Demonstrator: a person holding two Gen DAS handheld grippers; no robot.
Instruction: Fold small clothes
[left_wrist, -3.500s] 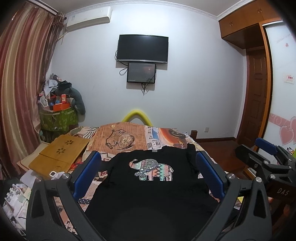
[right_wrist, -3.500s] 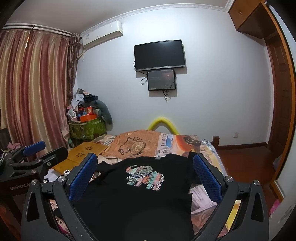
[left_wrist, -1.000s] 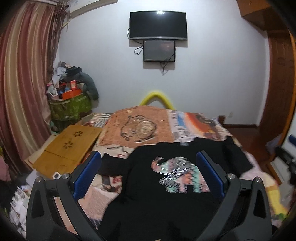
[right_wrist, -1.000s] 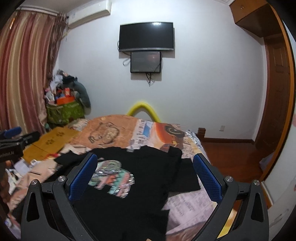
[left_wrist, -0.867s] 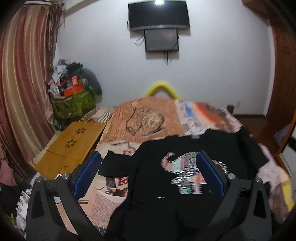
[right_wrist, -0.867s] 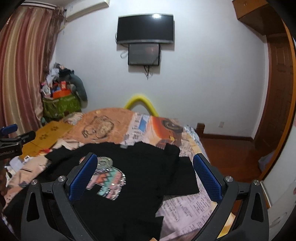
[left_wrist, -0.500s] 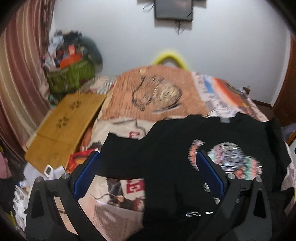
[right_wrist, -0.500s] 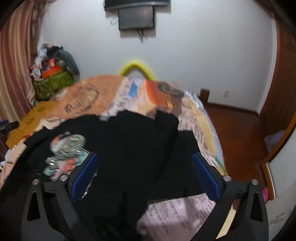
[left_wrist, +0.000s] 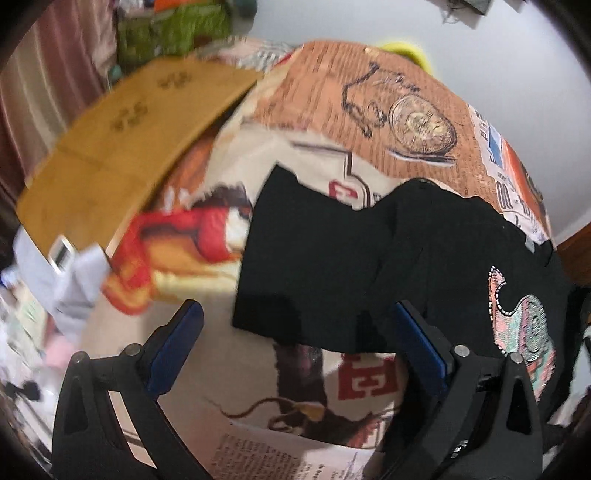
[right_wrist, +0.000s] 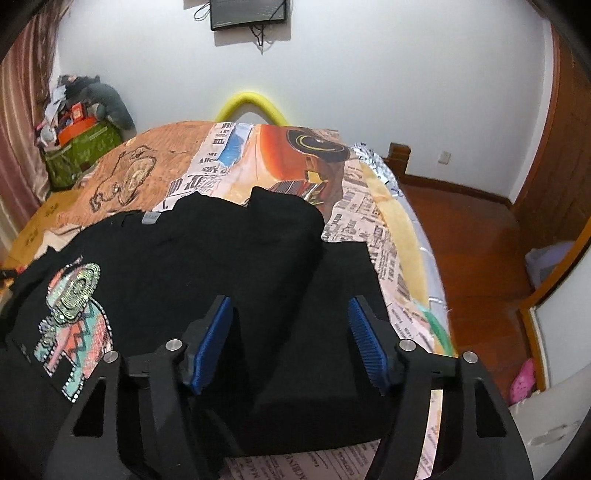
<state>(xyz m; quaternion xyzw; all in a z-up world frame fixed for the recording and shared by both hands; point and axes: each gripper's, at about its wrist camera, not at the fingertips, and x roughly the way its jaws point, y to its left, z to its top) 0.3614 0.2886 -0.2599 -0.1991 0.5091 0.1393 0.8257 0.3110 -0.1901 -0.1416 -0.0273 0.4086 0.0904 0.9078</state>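
Black T-shirt (right_wrist: 207, 258) with an elephant print (right_wrist: 74, 314) lies flat on the patterned bedspread (right_wrist: 280, 162). Tilted down, the left gripper (left_wrist: 295, 321) hovers spread wide over the left sleeve (left_wrist: 310, 258); the right gripper (right_wrist: 290, 317), jaws apart, hangs above the right sleeve (right_wrist: 332, 295).

The bed (right_wrist: 384, 206) carries a printed newspaper-pattern cover (left_wrist: 369, 380). A black T-shirt (right_wrist: 207, 266) with an elephant print (right_wrist: 74, 325) lies spread directly on it.
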